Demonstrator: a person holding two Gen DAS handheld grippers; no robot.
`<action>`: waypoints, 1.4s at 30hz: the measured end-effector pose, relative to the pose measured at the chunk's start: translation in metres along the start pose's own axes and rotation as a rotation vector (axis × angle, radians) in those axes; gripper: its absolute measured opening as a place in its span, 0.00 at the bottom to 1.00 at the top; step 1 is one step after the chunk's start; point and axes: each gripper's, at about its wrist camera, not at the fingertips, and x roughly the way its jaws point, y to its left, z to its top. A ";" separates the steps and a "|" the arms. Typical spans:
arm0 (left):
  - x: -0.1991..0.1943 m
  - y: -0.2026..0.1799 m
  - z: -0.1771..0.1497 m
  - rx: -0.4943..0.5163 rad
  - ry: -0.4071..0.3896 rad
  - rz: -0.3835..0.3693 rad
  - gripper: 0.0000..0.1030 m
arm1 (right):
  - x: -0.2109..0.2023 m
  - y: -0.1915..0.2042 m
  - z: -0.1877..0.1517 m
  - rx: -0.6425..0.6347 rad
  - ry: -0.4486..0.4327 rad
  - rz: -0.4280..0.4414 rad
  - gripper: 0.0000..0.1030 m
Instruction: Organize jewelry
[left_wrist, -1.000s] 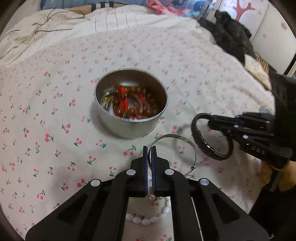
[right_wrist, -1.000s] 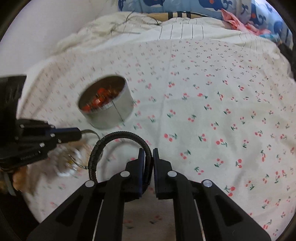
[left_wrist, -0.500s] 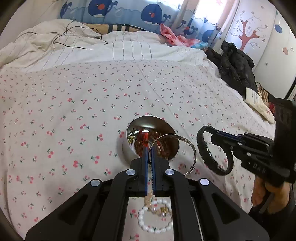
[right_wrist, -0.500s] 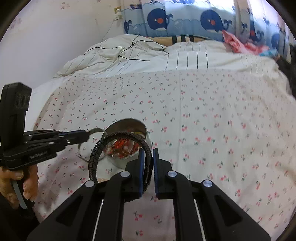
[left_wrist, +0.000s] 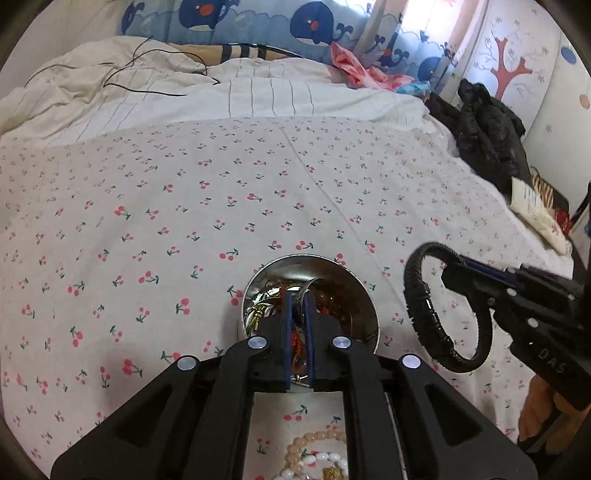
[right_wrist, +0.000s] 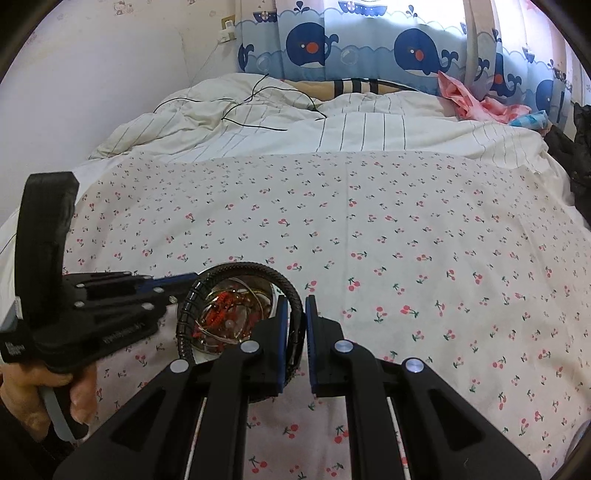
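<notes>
Cherry-print bedsheet (left_wrist: 184, 229) carries a round metal tin (left_wrist: 364, 295) of jewelry near the bed's front edge. Left gripper (left_wrist: 298, 306), fingers parted and empty, hangs over the tin; right gripper (right_wrist: 294, 314) clenches a black braided bracelet (right_wrist: 284, 288) beside it.

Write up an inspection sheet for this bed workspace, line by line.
Surface: cherry-print sheet on a bed.
Job's things: metal tin holding jewelry; black braided bracelet held in the air beside it; bead bracelets lying on the sheet.
Clutter: pink cloth; black garment.
Grippers: left gripper over the tin, jaws slightly parted; right gripper jaws shut on the bracelet.
Cables: thin black cable on the striped duvet.
Surroundings: whale curtain.
</notes>
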 end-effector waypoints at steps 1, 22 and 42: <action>0.002 -0.001 0.000 0.010 0.000 0.015 0.06 | 0.002 0.001 0.001 0.000 0.001 0.002 0.10; -0.019 0.050 -0.002 -0.080 -0.054 0.105 0.55 | 0.055 0.036 0.003 -0.108 0.059 -0.025 0.10; -0.037 0.049 -0.030 -0.008 0.003 0.188 0.71 | 0.032 0.037 -0.011 -0.125 0.070 0.011 0.39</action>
